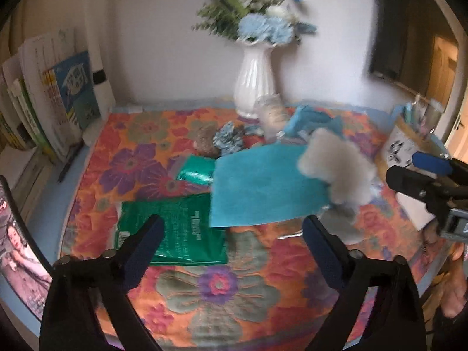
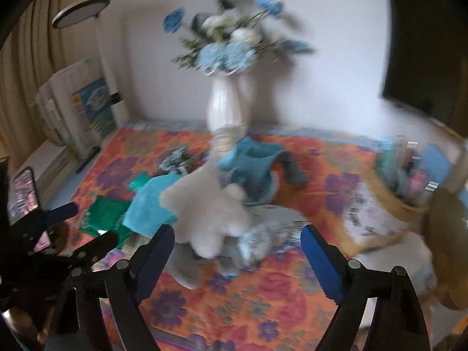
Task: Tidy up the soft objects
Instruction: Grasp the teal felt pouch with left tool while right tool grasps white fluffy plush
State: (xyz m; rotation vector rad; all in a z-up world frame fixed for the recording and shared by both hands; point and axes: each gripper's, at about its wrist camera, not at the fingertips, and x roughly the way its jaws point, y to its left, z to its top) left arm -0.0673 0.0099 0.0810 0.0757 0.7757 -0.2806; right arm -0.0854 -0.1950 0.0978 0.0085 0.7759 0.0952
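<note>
A white plush toy (image 1: 336,169) (image 2: 210,216) lies in a heap of soft things on the flowered cloth (image 1: 216,286). Under its left side spreads a turquoise cloth (image 1: 263,187) (image 2: 152,204). Behind it sits a crumpled blue-teal garment (image 1: 313,120) (image 2: 251,163), and a grey printed cloth (image 2: 263,234) lies in front. A blue-patterned scrunchie (image 1: 229,140) (image 2: 175,158) rests further back. My left gripper (image 1: 231,234) stands open over the green packet (image 1: 175,228), nothing between its fingers. My right gripper (image 2: 237,242) is open just short of the plush, not touching it.
A white vase (image 1: 254,84) (image 2: 228,105) of blue flowers stands at the back. Books (image 1: 67,99) lean at the left. A basket (image 2: 409,175) of small items sits at the right. A teal foil packet (image 1: 196,172) lies beside the turquoise cloth. A phone (image 1: 20,263) stands at the left edge.
</note>
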